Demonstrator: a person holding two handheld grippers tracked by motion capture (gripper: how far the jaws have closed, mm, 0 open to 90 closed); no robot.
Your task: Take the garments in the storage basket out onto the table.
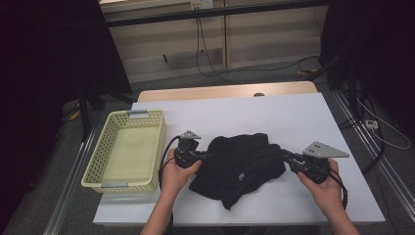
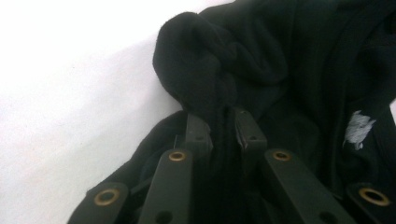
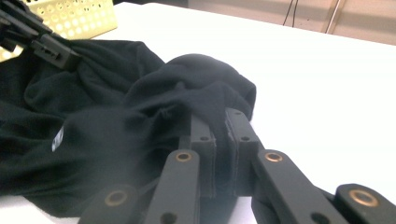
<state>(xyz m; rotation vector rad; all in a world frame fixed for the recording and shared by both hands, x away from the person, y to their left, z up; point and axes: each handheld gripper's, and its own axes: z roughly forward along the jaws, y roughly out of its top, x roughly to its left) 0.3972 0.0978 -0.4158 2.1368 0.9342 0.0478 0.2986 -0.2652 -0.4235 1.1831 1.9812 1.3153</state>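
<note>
With the left gripper and right gripper each pinching a fold of the black garment near the table's front edge, lift both evenly, keeping the cloth taut.

No text can be read; the black garment bears a small, illegible white mark.

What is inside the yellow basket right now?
The yellow basket looks empty in the high view: its bare floor shows, with no item on it. The near wall hides a strip of floor behind it. The black garment lies beside it on the table.
</note>
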